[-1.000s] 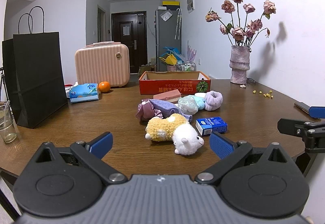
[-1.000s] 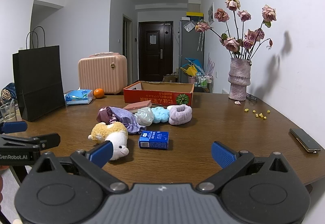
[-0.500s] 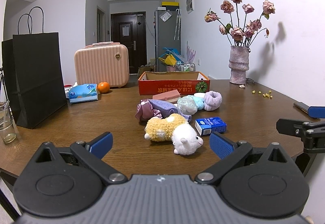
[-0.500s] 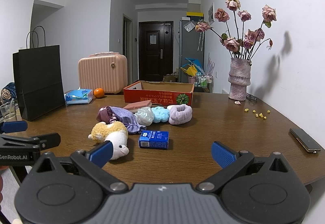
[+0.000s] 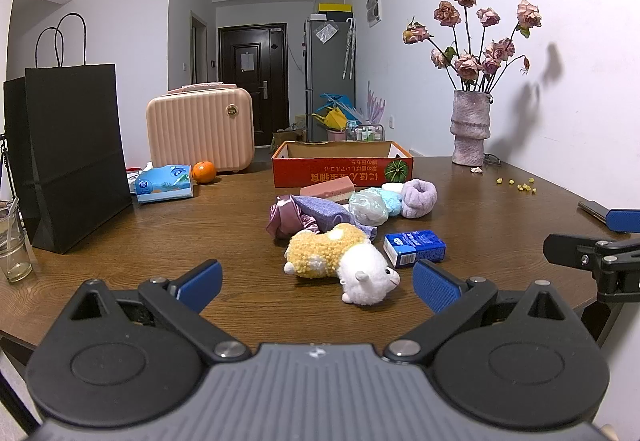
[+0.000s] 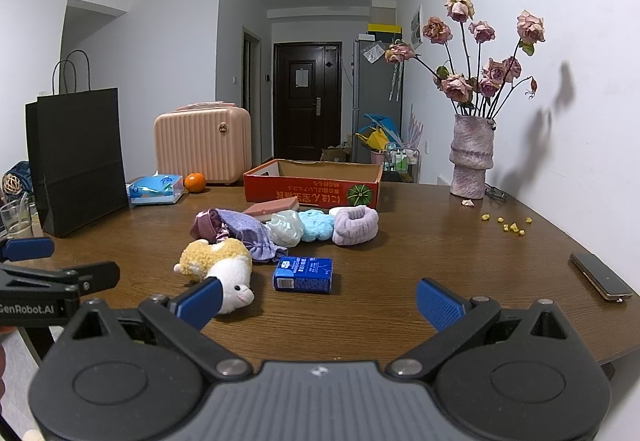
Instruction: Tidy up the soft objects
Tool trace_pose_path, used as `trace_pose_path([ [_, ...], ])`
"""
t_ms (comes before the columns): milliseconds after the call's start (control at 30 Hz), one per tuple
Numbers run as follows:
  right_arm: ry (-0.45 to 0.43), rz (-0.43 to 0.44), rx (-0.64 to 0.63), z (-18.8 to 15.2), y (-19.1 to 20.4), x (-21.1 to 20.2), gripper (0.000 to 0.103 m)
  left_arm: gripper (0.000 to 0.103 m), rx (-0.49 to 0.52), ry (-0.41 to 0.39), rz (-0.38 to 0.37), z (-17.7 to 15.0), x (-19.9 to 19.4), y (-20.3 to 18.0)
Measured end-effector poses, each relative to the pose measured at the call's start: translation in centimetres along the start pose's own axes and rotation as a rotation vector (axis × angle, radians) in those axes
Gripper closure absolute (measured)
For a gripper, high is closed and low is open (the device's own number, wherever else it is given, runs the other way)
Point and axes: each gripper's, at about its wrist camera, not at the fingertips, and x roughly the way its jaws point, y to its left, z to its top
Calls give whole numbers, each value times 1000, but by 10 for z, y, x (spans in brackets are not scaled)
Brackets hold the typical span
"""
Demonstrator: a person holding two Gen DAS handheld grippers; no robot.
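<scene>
The wooden table (image 5: 140,241) carries everything, and both tools hover low over its near edge, presumably lined up for a first pick. Far ahead of the jaws stands the red cardboard box (image 5: 342,169), open-topped and empty as far as can be seen, the likely home for the soft things. Between it and the jaws lies the cluster: a purple cloth bundle (image 5: 308,213), a lilac headband (image 5: 419,192), a pale green puff (image 5: 368,205) and a blue puff (image 5: 390,199), heaped touching one another just in front of the box, so the carry looks short. Nearest, the plush sheep (image 5: 340,259) lies on its side just ahead of the left gripper (image 5: 316,283), toward its right finger; its jaws are spread wide, holding nothing. The right gripper (image 6: 318,301) is likewise spread and empty, with the blue tissue pack (image 6: 304,273) straight ahead between its fingers and the sheep beside its left one
</scene>
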Motion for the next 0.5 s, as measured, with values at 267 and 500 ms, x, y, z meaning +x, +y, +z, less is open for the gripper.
trace_pose_path([
  [267, 0, 0, 0, 0, 0, 0, 0, 0, 1, 1, 0, 0, 0, 0],
  [500, 0, -1, -1, 0, 0, 0, 0, 0, 1, -3, -2, 0, -2, -1],
])
